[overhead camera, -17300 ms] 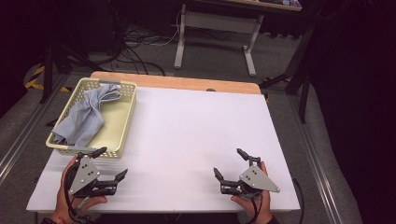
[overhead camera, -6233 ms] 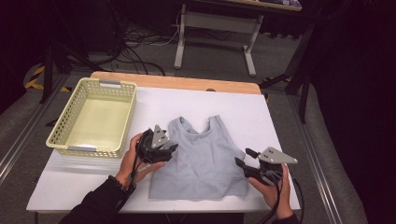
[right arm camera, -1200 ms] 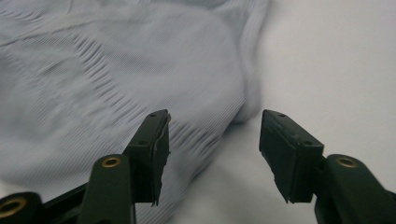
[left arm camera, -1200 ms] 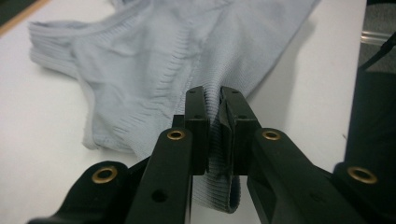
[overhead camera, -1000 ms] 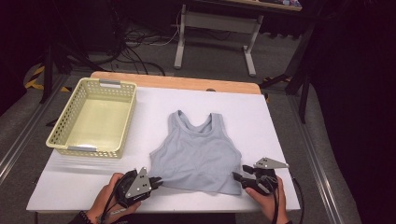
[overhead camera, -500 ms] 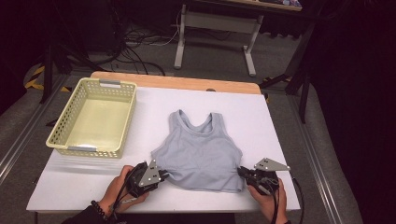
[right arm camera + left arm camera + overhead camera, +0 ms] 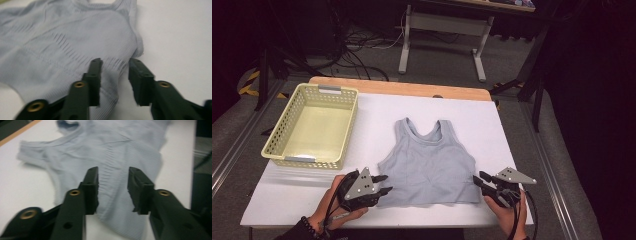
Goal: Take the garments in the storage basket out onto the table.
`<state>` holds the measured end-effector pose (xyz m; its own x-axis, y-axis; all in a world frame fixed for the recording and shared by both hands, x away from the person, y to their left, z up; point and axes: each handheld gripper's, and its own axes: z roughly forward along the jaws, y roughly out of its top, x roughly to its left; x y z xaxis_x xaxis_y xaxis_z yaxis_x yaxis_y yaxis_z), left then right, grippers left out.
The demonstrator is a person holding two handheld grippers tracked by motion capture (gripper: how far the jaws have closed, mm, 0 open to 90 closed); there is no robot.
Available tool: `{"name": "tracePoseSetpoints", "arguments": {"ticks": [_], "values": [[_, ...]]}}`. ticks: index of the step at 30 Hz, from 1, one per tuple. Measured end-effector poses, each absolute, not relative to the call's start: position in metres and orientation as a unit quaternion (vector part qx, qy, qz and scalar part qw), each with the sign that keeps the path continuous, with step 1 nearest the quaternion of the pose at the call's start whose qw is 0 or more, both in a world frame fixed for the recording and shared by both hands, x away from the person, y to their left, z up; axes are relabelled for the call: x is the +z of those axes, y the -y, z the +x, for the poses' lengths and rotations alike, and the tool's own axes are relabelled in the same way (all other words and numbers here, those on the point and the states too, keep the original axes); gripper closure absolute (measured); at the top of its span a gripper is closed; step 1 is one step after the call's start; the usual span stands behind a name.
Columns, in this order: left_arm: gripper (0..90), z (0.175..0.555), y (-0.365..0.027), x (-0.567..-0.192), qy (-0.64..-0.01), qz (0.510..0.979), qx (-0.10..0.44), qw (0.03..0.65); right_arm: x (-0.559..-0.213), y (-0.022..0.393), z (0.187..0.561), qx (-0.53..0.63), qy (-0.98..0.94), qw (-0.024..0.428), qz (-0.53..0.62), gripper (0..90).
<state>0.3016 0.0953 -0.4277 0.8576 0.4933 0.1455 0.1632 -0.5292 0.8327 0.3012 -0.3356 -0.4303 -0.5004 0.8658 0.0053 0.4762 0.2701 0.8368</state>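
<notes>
High view first: a pale grey crop top (image 7: 428,165) lies flat on the white table (image 7: 512,130), straps toward twelve o'clock, hem toward six. At about ten o'clock from it sits a yellow basket (image 7: 309,127), well apart from the fabric. The left tool (image 7: 383,184) comes in at the top's seven o'clock corner, held in the person's left hand (image 7: 332,205), its jaws parted and pointing toward three o'clock, right at the hem corner. The right tool (image 7: 477,181) mirrors it at the five o'clock corner, gripped by the right hand (image 7: 507,212), jaws apart and aimed toward nine o'clock at the fabric's edge.

Over to the left gripper view: the left tool (image 7: 113,188) stands open, two black jaws spread with ribbed grey cloth between them. The crop top (image 7: 110,152) stretches away toward twelve o'clock over the white table (image 7: 22,182). Whether the jaws touch the fabric cannot be told.

Right gripper view now: the right tool (image 7: 114,80) is open too, the hem corner of the crop top (image 7: 62,45) lying under and between the jaws, bare table (image 7: 175,37) at three o'clock.
</notes>
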Motion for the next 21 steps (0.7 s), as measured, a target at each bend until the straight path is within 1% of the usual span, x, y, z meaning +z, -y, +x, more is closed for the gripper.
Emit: {"name": "tracePoseSetpoints", "arguments": {"ticks": [2,3,4,5,7,8,9,10,11,13,14,15,16,18,19,20,21], "values": [[52.1,0.305,-0.094,-0.43,-0.201,0.854,0.192,0.439,-0.43,0.337,0.305,0.419,-0.757,0.24,0.44,52.6],[52.1,0.31,-0.093,-0.434,-0.212,0.854,0.201,0.431,-0.43,0.337,0.305,0.419,-0.757,0.24,0.44,52.6],[44.4,0.321,-0.091,-0.443,-0.239,0.853,0.216,0.411,-0.43,0.338,0.315,0.419,-0.757,0.247,0.436,46.3],[39.9,0.321,-0.091,-0.443,-0.239,0.853,0.216,0.411,-0.43,0.338,0.315,0.419,-0.757,0.247,0.436,46.3],[38.8,0.336,-0.089,-0.453,-0.269,0.85,0.213,0.399,-0.432,0.338,0.329,0.425,-0.759,0.234,0.434,42.9],[37.4,0.344,-0.089,-0.456,-0.285,0.846,0.2,0.403,-0.435,0.338,0.341,0.415,-0.765,0.229,0.435,39.1],[37.4,0.35,-0.089,-0.458,-0.3,0.842,0.184,0.409,-0.435,0.338,0.341,0.415,-0.765,0.229,0.435,39.1],[37.4,0.356,-0.088,-0.46,-0.311,0.838,0.184,0.408,-0.438,0.338,0.349,0.412,-0.769,0.221,0.436,37.0],[37.5,0.361,-0.086,-0.461,-0.32,0.837,0.192,0.401,-0.443,0.337,0.364,0.413,-0.771,0.199,0.442,35.9],[39.9,0.376,-0.081,-0.468,-0.345,0.835,0.178,0.388,-0.447,0.335,0.375,0.404,-0.776,0.194,0.444,35.3],[43.8,0.376,-0.081,-0.468,-0.345,0.835,0.178,0.388,-0.447,0.335,0.375,0.404,-0.776,0.194,0.444,35.3],[43.8,0.38,-0.079,-0.469,-0.349,0.84,0.172,0.378,-0.45,0.334,0.382,0.397,-0.781,0.187,0.444,37.2],[52.8,0.382,-0.078,-0.468,-0.354,0.838,0.175,0.378,-0.452,0.33,0.388,0.378,-0.794,0.179,0.442,44.4],[71.9,0.384,-0.073,-0.467,-0.343,0.844,0.182,0.37,-0.452,0.328,0.388,0.38,-0.797,0.18,0.433,56.7],[76.3,0.386,-0.069,-0.468,-0.336,0.848,0.183,0.367,-0.452,0.327,0.389,0.378,-0.799,0.173,0.434,63.0],[79.1,0.388,-0.068,-0.468,-0.335,0.848,0.185,0.366,-0.453,0.327,0.39,0.374,-0.802,0.17,0.434,66.7],[79.1,0.39,-0.066,-0.467,-0.334,0.85,0.184,0.364,-0.453,0.327,0.39,0.374,-0.802,0.17,0.434,66.7]]}}
